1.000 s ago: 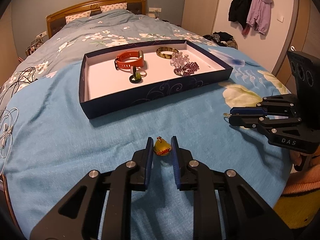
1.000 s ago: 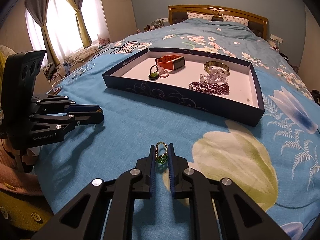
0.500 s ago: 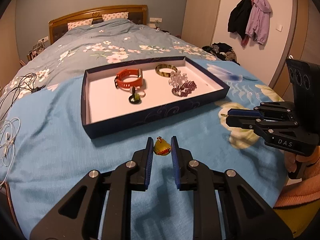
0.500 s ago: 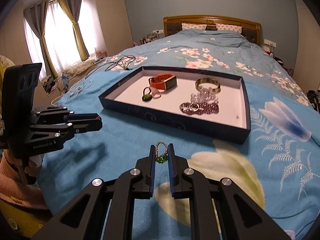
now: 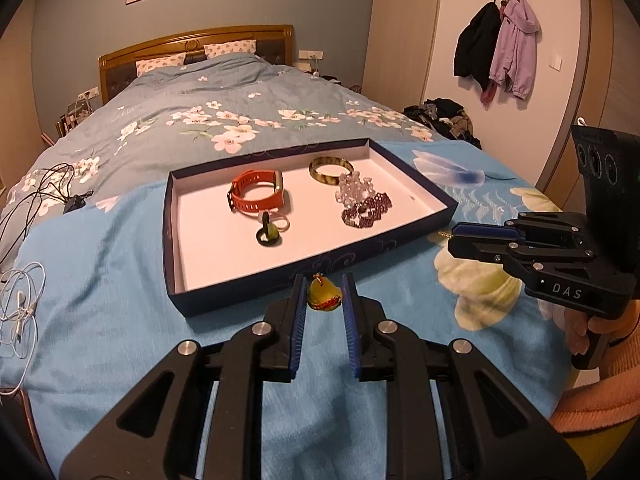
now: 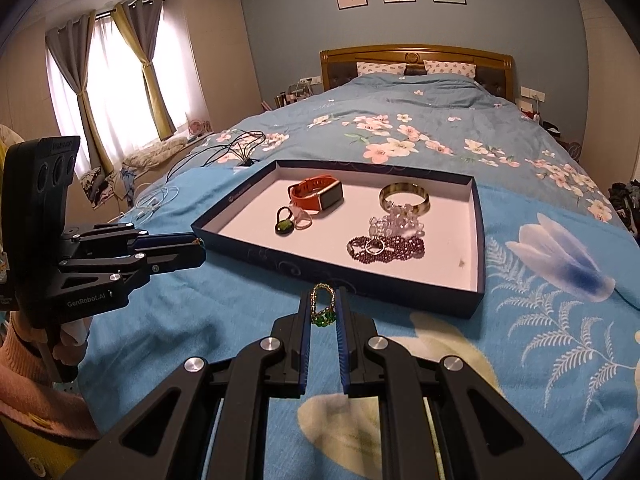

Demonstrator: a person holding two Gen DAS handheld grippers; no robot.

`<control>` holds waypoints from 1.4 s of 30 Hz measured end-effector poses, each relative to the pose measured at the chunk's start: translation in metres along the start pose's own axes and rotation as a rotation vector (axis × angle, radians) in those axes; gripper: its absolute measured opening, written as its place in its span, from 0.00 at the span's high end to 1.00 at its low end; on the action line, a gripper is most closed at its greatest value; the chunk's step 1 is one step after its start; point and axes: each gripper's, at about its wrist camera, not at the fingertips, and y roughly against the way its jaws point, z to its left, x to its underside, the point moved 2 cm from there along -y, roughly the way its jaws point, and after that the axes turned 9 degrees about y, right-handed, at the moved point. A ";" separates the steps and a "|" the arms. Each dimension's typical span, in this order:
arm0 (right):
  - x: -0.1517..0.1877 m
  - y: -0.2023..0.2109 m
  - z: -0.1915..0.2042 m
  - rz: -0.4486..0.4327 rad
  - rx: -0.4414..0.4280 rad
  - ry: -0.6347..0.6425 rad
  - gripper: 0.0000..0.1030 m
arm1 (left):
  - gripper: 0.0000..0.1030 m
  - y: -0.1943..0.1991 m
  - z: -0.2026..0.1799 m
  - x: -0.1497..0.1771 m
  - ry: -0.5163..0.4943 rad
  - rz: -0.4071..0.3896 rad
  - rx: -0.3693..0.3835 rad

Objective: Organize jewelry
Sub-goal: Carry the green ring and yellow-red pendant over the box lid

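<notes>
Jewelry lay gathered in a shallow navy tray (image 5: 412,222) with a white floor, set on a blue floral bedspread (image 5: 100,320), while two handheld grippers hovered just short of its near wall. Seen from the left wrist camera, the left gripper (image 5: 324,296) was clamped on a yellow pendant (image 5: 325,295) trimmed with a red beaded cord, its blue-padded fingers (image 5: 298,320) pressed against the pendant's sides at the tray's 6 o'clock edge. From the right wrist camera, the right gripper (image 6: 323,310) was clamped on a gold chain with a green stone (image 6: 322,312), also at the tray's 6 o'clock side, with the left gripper visible at 9 o'clock of that view, level with the tray's near left corner. Inside the tray, an orange watch (image 5: 256,196) sat toward 11 o'clock, a brown bangle (image 5: 331,170) toward 1 o'clock, and a cluster of clear beads (image 5: 354,190) lay just below the bangle, touching a dark purple bead strand (image 5: 366,212) at about 3 o'clock. A black ring with a green stone (image 5: 269,236) and a pale ring (image 5: 280,223) rested together near the tray's center, just below the watch. White earphone cords (image 5: 18,304) and black cables (image 5: 44,196) trailed over the bedspread at 9 o'clock of the tray.
</notes>
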 end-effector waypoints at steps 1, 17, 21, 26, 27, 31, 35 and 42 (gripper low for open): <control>-0.001 0.000 -0.001 -0.003 0.000 -0.001 0.90 | 0.82 0.000 0.000 -0.001 0.000 -0.003 0.000; -0.013 0.001 -0.011 -0.042 0.009 -0.013 0.90 | 0.82 -0.001 0.000 -0.019 0.010 -0.040 -0.013; -0.018 0.000 -0.013 -0.052 0.012 -0.012 0.90 | 0.82 -0.002 -0.001 -0.022 0.009 -0.045 -0.014; -0.021 0.000 -0.015 -0.059 0.013 -0.014 0.90 | 0.82 -0.003 -0.001 -0.025 0.009 -0.049 -0.016; -0.022 0.000 -0.016 -0.059 0.011 -0.016 0.90 | 0.82 -0.003 -0.001 -0.025 0.010 -0.049 -0.016; -0.023 -0.001 -0.017 -0.062 0.013 -0.017 0.90 | 0.82 -0.006 0.000 -0.028 0.013 -0.051 -0.020; -0.026 -0.003 -0.019 -0.063 0.016 -0.017 0.90 | 0.82 -0.008 0.001 -0.032 0.013 -0.051 -0.021; -0.030 -0.006 -0.023 -0.064 0.011 -0.020 0.90 | 0.82 -0.012 0.001 -0.037 0.009 -0.052 -0.026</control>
